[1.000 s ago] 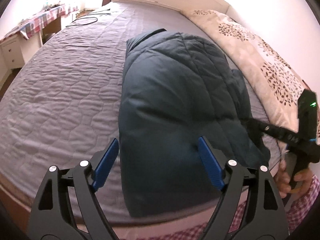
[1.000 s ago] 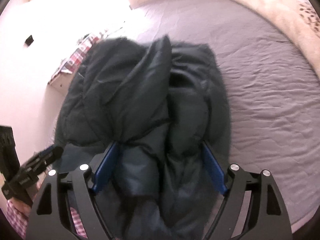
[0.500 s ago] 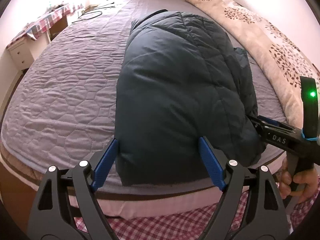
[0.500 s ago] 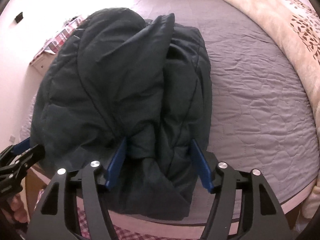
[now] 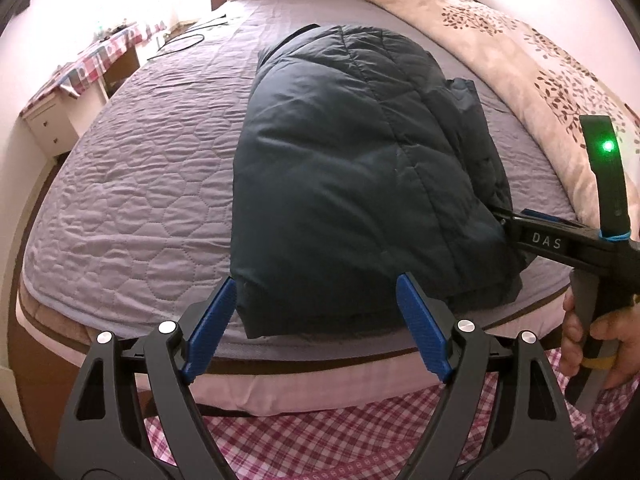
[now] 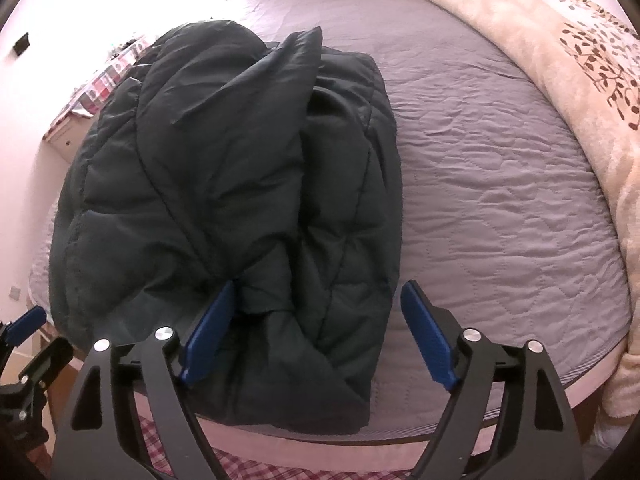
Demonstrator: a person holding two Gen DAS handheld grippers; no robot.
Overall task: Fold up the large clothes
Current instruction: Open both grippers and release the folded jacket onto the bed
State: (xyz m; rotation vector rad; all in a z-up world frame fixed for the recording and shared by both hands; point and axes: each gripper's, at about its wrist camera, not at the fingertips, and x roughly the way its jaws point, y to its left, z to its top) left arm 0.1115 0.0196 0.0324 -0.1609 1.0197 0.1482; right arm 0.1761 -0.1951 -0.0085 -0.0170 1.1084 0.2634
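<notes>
A dark navy quilted jacket lies folded in a thick bundle on the grey quilted bed, near its front edge. It also shows in the right wrist view. My left gripper is open and empty, just in front of the jacket's near edge. My right gripper is open, its jaws standing on either side of the jacket's near right part without holding it. The right gripper also shows in the left wrist view, at the jacket's right side.
A cream duvet with a leaf print lies along the right of the bed. A desk with a plaid cloth stands at the far left. A cable lies on the bed's far part. Plaid trousers show below the bed edge.
Both grippers have drawn back from the jacket toward the bed's front edge. The right gripper has let go of the jacket fold it was closing around.
</notes>
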